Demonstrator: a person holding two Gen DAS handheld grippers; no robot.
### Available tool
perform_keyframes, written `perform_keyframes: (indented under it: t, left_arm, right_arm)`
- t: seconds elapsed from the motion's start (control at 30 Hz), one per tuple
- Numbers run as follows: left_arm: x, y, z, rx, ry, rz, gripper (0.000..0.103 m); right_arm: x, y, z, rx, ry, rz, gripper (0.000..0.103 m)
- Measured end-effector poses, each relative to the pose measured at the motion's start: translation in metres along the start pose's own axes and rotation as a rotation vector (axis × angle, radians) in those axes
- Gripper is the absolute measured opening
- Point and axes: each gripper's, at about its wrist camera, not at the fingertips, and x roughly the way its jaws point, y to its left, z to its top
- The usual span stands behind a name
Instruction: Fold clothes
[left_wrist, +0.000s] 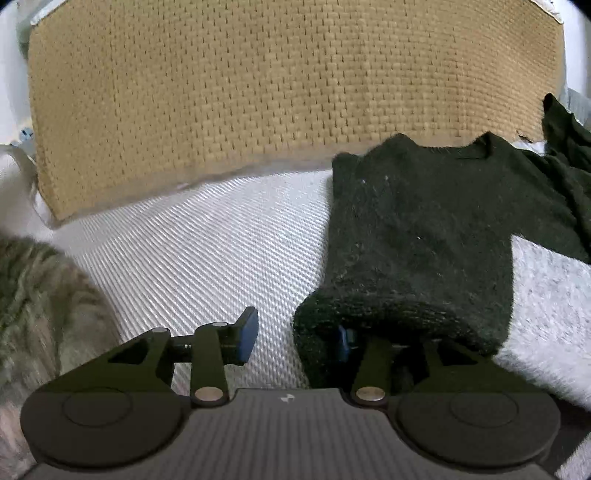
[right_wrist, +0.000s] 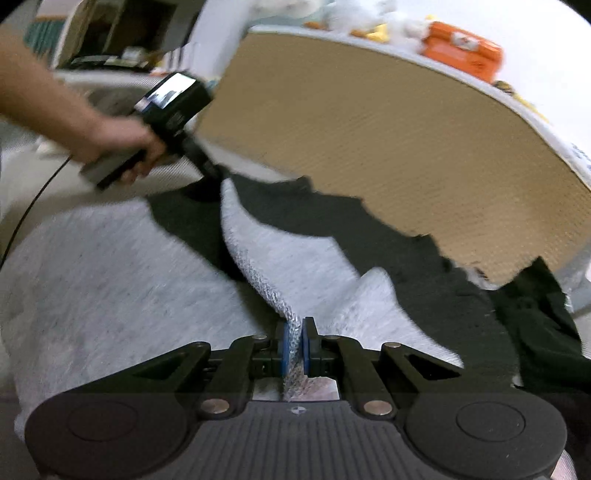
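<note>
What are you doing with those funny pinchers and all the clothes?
A person is folding clothes on a bed with a gripper in each hand. The right gripper is shut on a raised fold of the light grey garment. The left gripper is open, its right finger hidden under the dark green sweater, which lies partly folded by the tan woven headboard.

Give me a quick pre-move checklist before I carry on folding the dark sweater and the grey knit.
1. Right gripper shut on the grey knit: ok.
2. Left gripper gripping the dark sweater: not ok, jaws open, one finger under the hem.
3. Sweater's far sleeve folded in: not ok, it trails aside.
4. Grey knit clear of the sweater: not ok, they overlap.
5. Room on the white ribbed cover beside the sweater: ok.
6. Tan woven panel clearance behind: cannot tell.
</note>
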Motion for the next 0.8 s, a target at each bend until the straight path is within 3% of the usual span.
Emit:
perform_keyframes:
  t: [0.07,0.2,0.4,0.6,0.8]
  left_arm:
    - [0.0,-0.003,-0.001,0.006,0.008,0.0,0.05]
    - [0.0,-0.009,0.0,0.024,0.034,-0.024,0.048]
    - [-0.014,-0.003,0.001,0.046,0.042,-0.045,0.048]
    - [-0.04,0.009,0.008,-0.026,0.006,-0.033,0.048]
    - [-0.073,-0.025,0.014,0.146,-0.034,-0.08,0.049]
  right_arm:
    - [0.001,0.003,-0.003,-0.016,0.008,0.006,0.011]
    - [-0.001,0.004,-0.008,-0.041,0.02,-0.023,0.03]
    - [-0.001,-0.005,-0.015,-0.029,0.071,-0.048,0.03]
    - [0.002,-0.012,-0.02,0.03,0.097,-0.046,0.03]
    - [-0.006,-0.004,-0.022,0.022,0.12,-0.09,0.031]
